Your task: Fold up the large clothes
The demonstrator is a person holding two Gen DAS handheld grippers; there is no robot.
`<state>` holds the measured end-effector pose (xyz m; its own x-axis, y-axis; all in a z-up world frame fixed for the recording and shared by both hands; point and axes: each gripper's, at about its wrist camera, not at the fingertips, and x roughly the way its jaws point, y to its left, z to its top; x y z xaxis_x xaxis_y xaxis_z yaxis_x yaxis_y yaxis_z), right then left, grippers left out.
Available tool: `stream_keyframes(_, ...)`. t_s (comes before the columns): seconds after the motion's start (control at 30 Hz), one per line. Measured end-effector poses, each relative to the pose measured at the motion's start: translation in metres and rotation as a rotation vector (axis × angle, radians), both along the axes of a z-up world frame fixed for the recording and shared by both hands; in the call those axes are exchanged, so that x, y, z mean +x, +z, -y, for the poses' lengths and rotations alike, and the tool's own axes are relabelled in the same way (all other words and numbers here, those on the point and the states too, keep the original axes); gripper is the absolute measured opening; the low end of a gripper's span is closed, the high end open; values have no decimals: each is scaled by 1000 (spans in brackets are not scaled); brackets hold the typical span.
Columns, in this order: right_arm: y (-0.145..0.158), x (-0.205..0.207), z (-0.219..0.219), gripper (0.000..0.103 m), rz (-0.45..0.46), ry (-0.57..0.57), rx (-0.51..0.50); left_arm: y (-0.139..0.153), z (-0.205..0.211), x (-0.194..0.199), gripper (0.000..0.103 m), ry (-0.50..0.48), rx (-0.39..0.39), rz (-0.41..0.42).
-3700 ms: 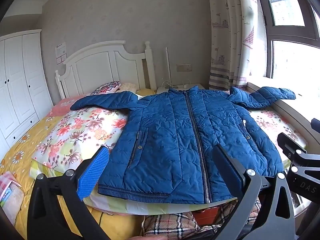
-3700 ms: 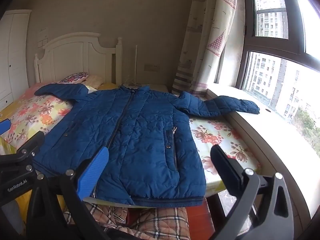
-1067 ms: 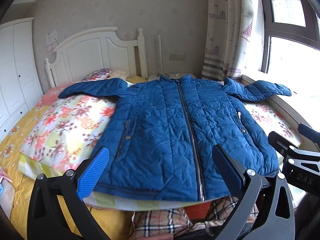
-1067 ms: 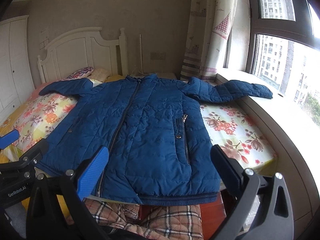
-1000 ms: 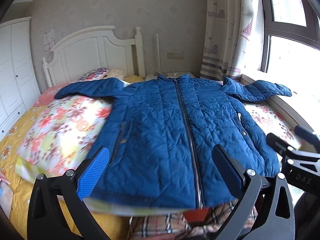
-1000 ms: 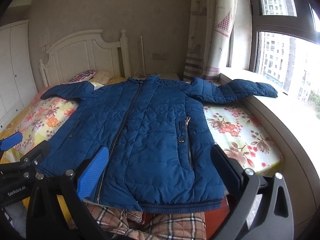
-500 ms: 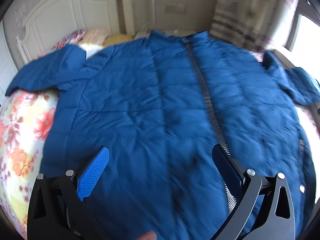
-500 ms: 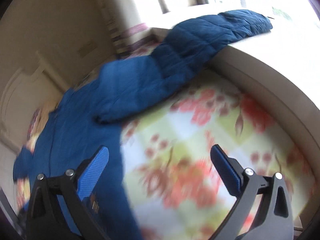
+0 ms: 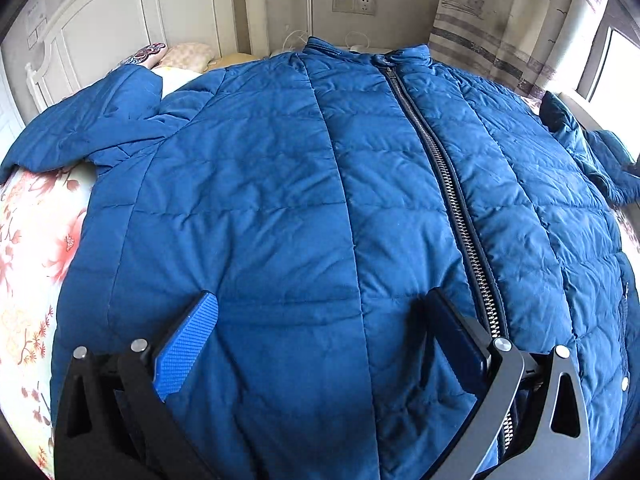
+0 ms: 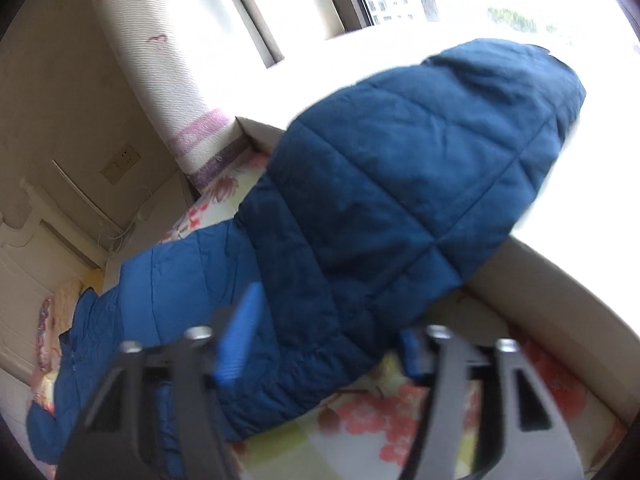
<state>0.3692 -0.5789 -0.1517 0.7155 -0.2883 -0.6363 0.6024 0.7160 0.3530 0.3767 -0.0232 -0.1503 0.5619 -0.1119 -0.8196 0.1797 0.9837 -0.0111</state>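
Both claws had closed in on the one blue jacket [image 9: 320, 200] since a second earlier, when they hung back near its hem with the whole garment in view. It lay front up, zipped, spread on the bed over the floral sheet [image 9: 28, 264].

From the left wrist view, the left claw [image 9: 320, 328] stood wide open low over the jacket's front, its two fingers straddling a quilted panel just left of the single zipper [image 9: 452, 200], gripping nothing. That view alone showed the collar, both shoulders, one sleeve stretched toward the headboard [image 9: 120, 20], two pillows [image 9: 188, 54] behind it, and one wall socket [image 9: 354, 3].

The right wrist view, tilted and blurred, showed what the left did not: the other sleeve [image 10: 400, 200] running up onto the pale window ledge [image 10: 560, 300], its cuff end in bright light by the window. The right claw [image 10: 324, 344] was open, one finger either side of that sleeve near its lower edge, not yet pinching it. One curtain [image 10: 160, 60] hung behind.
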Motion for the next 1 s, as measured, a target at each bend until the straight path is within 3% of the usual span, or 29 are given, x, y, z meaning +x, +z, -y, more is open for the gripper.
stream_keyframes(0.03, 11, 1, -12, 20, 25, 21, -61, 0, 1, 0, 99, 0, 0, 1)
stream_keyframes(0.07, 22, 5, -27, 18, 30, 41, -135, 0, 0, 0, 99, 0, -2, 4)
stream_keyframes(0.23, 60, 41, -128, 16, 18, 236, -429, 1, -2, -2, 99, 1, -12, 8)
stream_keyframes(0.37, 48, 61, -242, 16, -37, 519, -623, 1, -3, -3, 99, 1, -17, 9)
stream_keyframes(0.43, 27, 65, -287, 21, -100, 663, -656, 1, -3, -3, 99, 1, -17, 9)
stream_keyframes(0.47, 11, 69, -305, 29, -157, 747, -642, 1, -3, -3, 99, 1, -17, 9)
stream_keyframes(0.53, -17, 76, -322, 68, -281, 819, -625, 1, -3, -3, 99, 1, -16, 9)
stream_keyframes(0.6, -19, 70, -320, 70, -296, 808, -612, 1, -3, -3, 99, 1, -16, 9)
stream_keyframes(0.67, -5, 58, -300, 81, -267, 826, -440, 2, -4, -3, 99, 1, -16, 9)
stream_keyframes(0.77, 10, 18, -274, 83, -197, 820, -274, 3, -5, -3, 99, 0, -17, 9)
stream_keyframes(0.87, 13, -31, -225, 83, -101, 734, -91, 11, 3, -1, 97, -9, 10, -9)
stream_keyframes(0.93, 3, -58, -198, 83, -83, 653, -20, 37, 29, 0, 95, -92, 11, 44)
stream_keyframes(1.0, -11, -85, -182, 82, -105, 586, -6, 69, 74, -2, 95, -216, 92, 171)
